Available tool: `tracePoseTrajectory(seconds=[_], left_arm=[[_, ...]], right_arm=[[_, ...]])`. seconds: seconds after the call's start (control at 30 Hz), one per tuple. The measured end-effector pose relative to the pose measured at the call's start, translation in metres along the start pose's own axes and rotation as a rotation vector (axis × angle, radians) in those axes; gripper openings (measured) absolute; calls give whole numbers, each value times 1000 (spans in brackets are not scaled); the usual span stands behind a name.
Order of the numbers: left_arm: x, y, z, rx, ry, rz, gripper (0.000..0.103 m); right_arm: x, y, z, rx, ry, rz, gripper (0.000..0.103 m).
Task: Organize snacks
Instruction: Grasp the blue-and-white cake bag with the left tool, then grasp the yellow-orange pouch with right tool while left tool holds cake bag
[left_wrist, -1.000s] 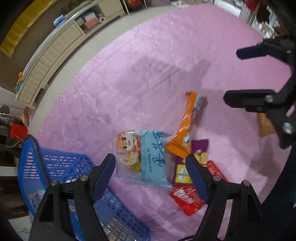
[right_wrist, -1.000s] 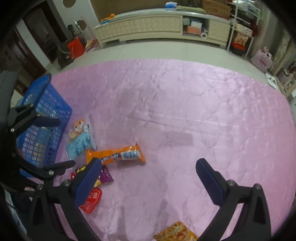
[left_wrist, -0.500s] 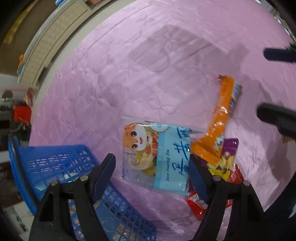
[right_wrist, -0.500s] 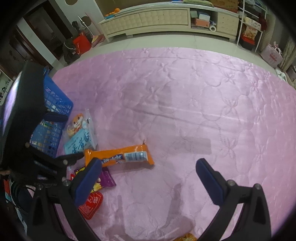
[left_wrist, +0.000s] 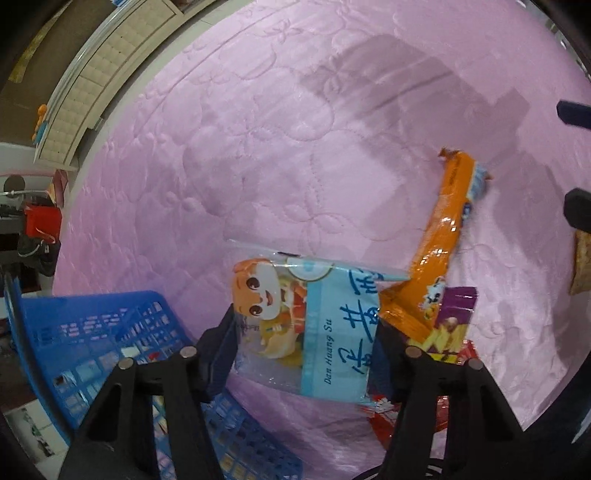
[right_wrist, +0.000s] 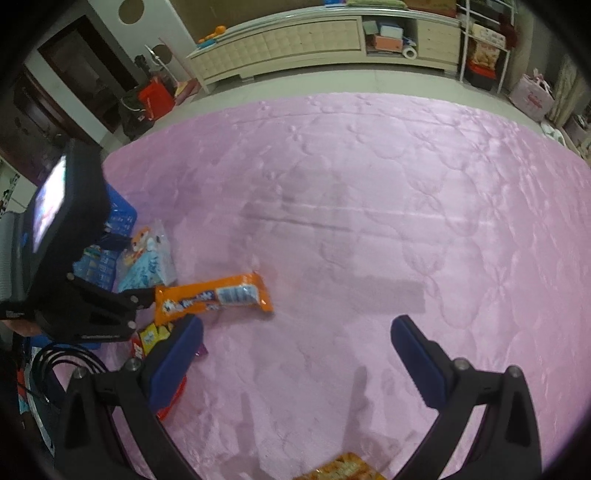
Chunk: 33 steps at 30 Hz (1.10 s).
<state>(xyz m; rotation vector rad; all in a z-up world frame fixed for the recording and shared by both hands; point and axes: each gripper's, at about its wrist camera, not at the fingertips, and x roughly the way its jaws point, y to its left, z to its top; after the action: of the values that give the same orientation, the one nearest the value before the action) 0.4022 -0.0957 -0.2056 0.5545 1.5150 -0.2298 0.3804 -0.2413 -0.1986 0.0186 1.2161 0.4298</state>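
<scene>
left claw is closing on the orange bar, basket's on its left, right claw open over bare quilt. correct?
Not the orange bar. In the left wrist view the left claw has been closing on the light blue snack bag; the bar lies beside it. The rest holds.

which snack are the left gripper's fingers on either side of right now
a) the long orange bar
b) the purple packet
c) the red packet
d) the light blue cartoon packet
d: in the left wrist view the left gripper has just been closing, its fingers flanking the light blue cartoon packet, while the orange bar lies off to one side.
</scene>
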Motion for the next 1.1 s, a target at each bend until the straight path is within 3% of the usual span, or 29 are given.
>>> tracePoseTrajectory(seconds=[0.33, 0.57, 0.7, 1.1], left_arm=[[-44, 0, -30, -2, -151, -10, 60], [-70, -45, -65, 52, -245, -57, 60], [-75, -68, -63, 53, -257, -98, 60], [-72, -139, -97, 38, -265, -178, 60]], right_arm=[[-32, -4, -34, -24, 12, -72, 103], [-47, -7, -61, -34, 32, -105, 103], [-49, -6, -77, -61, 56, -134, 103], [-18, -4, -120, -219, 136, -162, 103]])
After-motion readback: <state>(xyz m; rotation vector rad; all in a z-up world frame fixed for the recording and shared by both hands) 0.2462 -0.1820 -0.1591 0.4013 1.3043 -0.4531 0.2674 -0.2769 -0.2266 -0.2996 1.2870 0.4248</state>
